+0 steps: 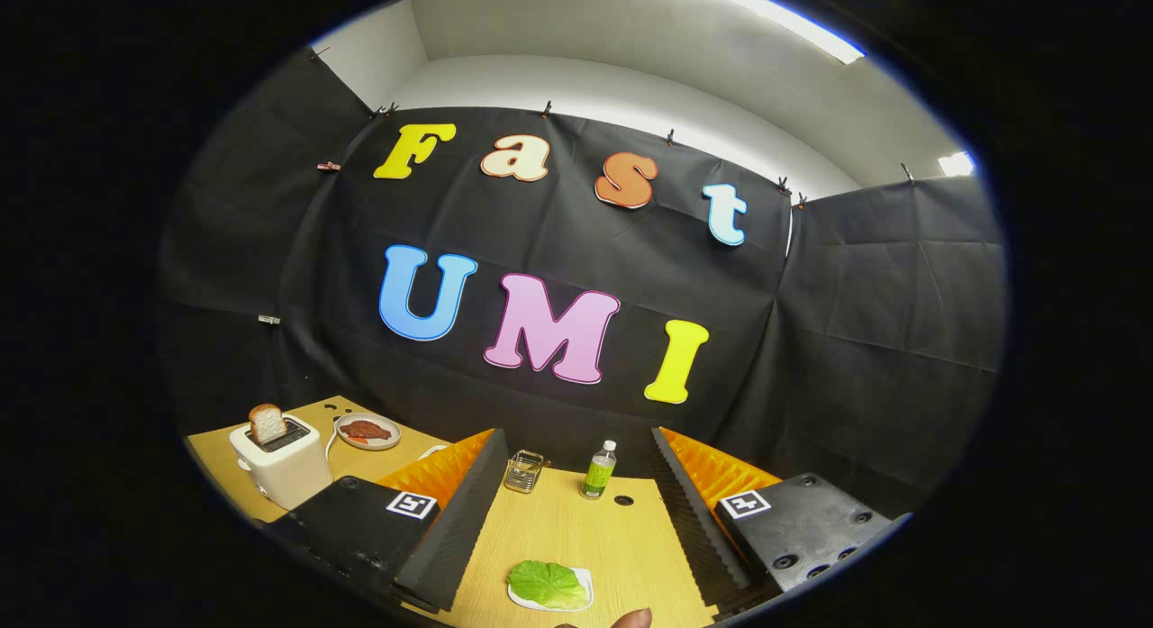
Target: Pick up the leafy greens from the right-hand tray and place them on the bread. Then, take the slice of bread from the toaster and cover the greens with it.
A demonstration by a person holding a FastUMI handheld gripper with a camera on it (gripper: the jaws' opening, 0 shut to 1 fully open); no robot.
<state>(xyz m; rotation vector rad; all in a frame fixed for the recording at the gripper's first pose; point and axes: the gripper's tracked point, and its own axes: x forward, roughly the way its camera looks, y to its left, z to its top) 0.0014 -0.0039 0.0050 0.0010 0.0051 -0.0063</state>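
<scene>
A leafy green point(546, 583) lies on a small white tray point(585, 577) on the wooden table, low between my two fingers. My gripper point(576, 441) is open wide and holds nothing; its black ridged pads point(464, 511) stand either side of the tray. To the left, beyond the left finger, a white toaster point(281, 466) holds a slice of bread point(267, 423) upright in its slot. Just behind the toaster sits a round plate point(367, 430) with a red-brown piece on it; I cannot tell if bread lies under it.
A small clear glass point(523, 471) and a green-labelled bottle point(598, 470) stand at the table's far edge, ahead of the fingertips. A person's fingertip point(632, 619) shows just right of the white tray. Black cloth walls close the booth behind.
</scene>
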